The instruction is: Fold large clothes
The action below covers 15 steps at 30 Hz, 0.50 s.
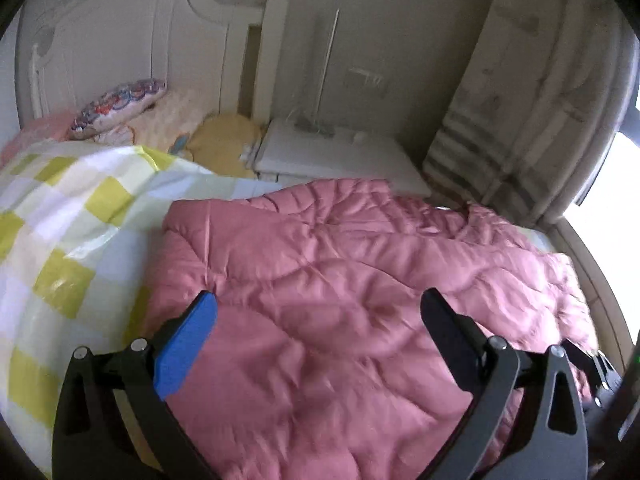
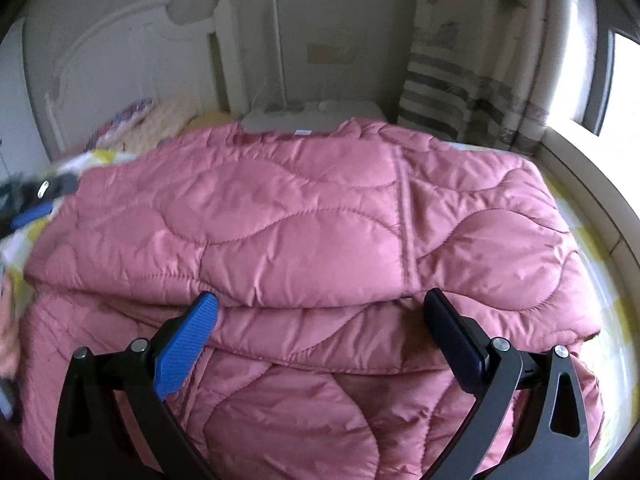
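Note:
A large pink quilted puffer jacket lies on the bed; in the right wrist view the jacket shows a folded layer whose edge runs across just in front of my fingers. My left gripper is open and empty above the jacket's left part. My right gripper is open and empty, its jaws standing on either side of the fold edge. The left gripper also shows at the jacket's far left in the right wrist view, and the right gripper at the jacket's right edge in the left wrist view.
The jacket rests on a yellow-and-white checked bedspread. Pillows lie by the white headboard. A white nightstand stands beyond the bed. A striped curtain and bright window are at right.

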### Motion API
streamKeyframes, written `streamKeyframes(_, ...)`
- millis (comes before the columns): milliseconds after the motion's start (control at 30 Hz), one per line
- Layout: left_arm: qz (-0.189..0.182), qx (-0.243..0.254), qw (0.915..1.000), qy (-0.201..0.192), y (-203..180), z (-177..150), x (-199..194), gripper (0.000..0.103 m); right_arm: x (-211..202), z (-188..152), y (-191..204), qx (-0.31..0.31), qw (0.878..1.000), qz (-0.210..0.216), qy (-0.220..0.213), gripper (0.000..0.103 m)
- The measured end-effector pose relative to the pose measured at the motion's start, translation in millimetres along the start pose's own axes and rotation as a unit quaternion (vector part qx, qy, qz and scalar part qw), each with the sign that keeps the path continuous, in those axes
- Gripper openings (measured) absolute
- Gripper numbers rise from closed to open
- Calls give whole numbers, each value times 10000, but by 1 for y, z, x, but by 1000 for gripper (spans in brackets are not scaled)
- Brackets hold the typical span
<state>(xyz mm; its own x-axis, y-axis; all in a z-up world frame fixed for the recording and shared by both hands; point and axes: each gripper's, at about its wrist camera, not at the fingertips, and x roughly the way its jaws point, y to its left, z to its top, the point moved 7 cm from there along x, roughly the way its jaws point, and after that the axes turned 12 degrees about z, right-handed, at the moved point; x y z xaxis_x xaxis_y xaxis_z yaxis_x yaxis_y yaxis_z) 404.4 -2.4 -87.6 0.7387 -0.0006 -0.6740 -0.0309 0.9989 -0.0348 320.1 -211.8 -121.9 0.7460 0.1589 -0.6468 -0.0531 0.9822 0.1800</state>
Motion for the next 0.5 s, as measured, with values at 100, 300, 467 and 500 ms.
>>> streamKeyframes(100, 101, 48, 9998, -156, -3, -18, -22, 101, -26, 5, -17, 390, 9969, -90, -674, 98)
streamKeyframes(300, 379, 590, 9974, 154, -21, -54, -1, 101, -43, 12, -25, 490, 9915, -211, -1185, 98)
streamKeyframes(467, 428, 739, 9960, 279, -25, -59, 8, 101, 14, 2, -21, 327, 9985, -360, 265, 98)
streamKeyframes(500, 411, 724, 9961, 295, -24, -59, 9, 101, 19, 1, -22, 370, 9981, -322, 363, 99)
